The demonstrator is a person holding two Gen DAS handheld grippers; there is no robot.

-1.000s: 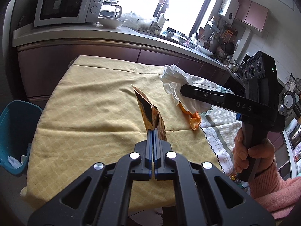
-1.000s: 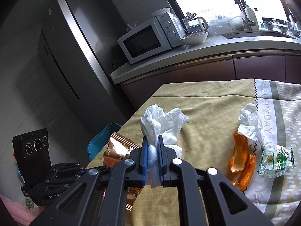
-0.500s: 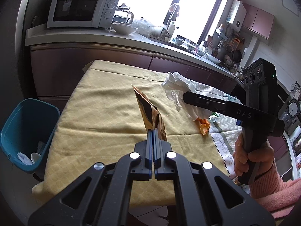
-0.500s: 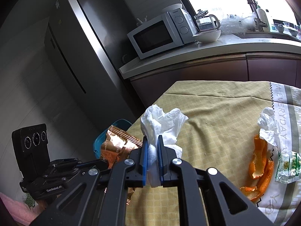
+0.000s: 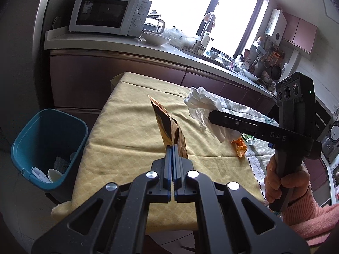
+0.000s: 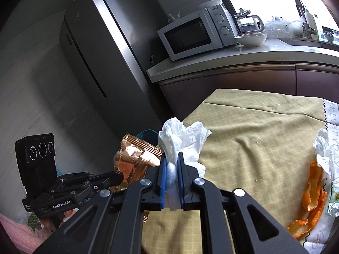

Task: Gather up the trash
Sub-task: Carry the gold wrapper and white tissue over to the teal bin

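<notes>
The desk point(image 5: 131, 131), under a yellow cloth, fills mid-frame in the left wrist view, its left edge bare. Just off that edge, at lower left, stands the teal bin point(image 5: 49, 148). The left claw point(image 5: 172, 148) pinches a brown snack wrapper point(image 5: 167, 127) at center; the right claw point(image 6: 171, 158) clamps a white tissue point(image 6: 180, 135). Orange peel point(image 6: 313, 192) lies lower right.

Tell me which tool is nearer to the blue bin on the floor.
Left. The left tool, shut on the brown wrapper, is beside the blue bin; the right tool, holding the tissue, is farther away.
</notes>
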